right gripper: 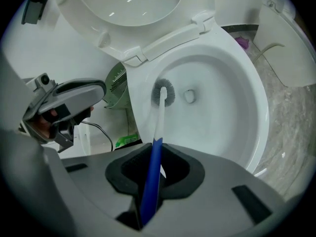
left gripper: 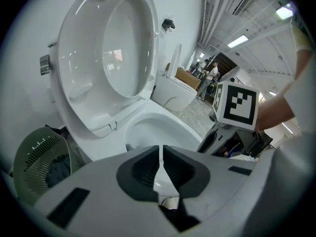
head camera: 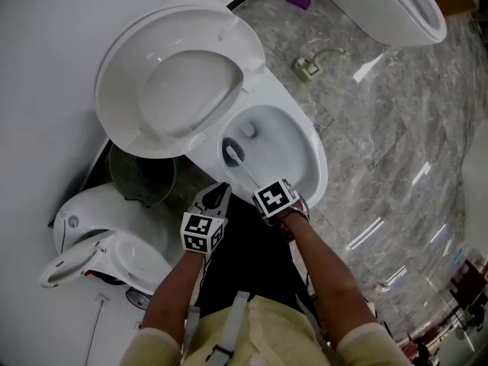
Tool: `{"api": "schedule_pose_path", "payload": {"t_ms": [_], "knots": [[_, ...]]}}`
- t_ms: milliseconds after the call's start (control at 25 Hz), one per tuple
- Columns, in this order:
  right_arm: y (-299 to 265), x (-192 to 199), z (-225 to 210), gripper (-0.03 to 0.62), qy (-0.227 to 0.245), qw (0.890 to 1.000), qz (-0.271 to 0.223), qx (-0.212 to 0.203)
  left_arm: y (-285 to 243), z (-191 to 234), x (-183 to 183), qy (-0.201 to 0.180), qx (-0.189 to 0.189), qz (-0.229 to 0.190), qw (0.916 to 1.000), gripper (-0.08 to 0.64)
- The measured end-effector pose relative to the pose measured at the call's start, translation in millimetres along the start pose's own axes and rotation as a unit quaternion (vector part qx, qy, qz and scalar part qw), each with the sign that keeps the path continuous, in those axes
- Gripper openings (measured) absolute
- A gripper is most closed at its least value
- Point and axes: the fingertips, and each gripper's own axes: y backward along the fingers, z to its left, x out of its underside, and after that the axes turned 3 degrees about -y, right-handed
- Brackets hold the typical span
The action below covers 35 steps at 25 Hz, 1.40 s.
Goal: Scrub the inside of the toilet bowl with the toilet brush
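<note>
right tool (right gripper: 155, 169) clamps toilet brush (right gripper: 159, 120), its head inside the toilet bowl (right gripper: 224, 112)

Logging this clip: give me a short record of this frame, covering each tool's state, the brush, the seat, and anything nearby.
right tool: shut on the toilet brush, blue part of the handle between the jaws
brush head: down inside the toilet bowl, beside the outlet
left tool: shut, nothing held, in front of the bowl
seat and lid: raised
nearby: mesh bin beside the toilet; second toilet across the floor
</note>
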Motion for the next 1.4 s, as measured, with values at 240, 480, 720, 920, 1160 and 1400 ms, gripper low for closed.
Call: {"api": "schedule_pose_path", "payload": {"t_ms": [240,480,720,920,1160,1400], "knots": [[5.5,-25.3,-9.3,0.072,-0.008,1.0,-0.019,0.007,-10.8,3.6,-18.7,-0.006,0.007,-0.002,1.0,0.032],[20.9,-45.6,-26.1,0.072,-0.062,0.996,-0.058,0.011,-18.5,2.7,-38.8,-0.012,0.015,-0.011,0.9998,0.032],[37.7,-56.5,-50.9,0.072,-0.095,0.989,-0.104,0.035,-19.0,2.0,-43.8,-0.022,0.021,-0.01,0.9995,0.032],[44.5,-36.3,-61.7,0.072,-0.128,0.986,-0.099,0.035,-15.6,-5.3,-48.0,-0.033,0.025,-0.009,0.9991,0.032],[54.9,-7.4,-63.9,0.072,-0.133,0.984,-0.107,0.04,-11.2,-18.0,-55.0,-0.038,0.034,-0.015,0.9986,0.032],[74.6,27.2,-55.9,0.072,-0.142,0.981,-0.13,0.038,2.5,-45.1,-55.9,-0.064,0.034,-0.012,0.9973,0.032]]}}
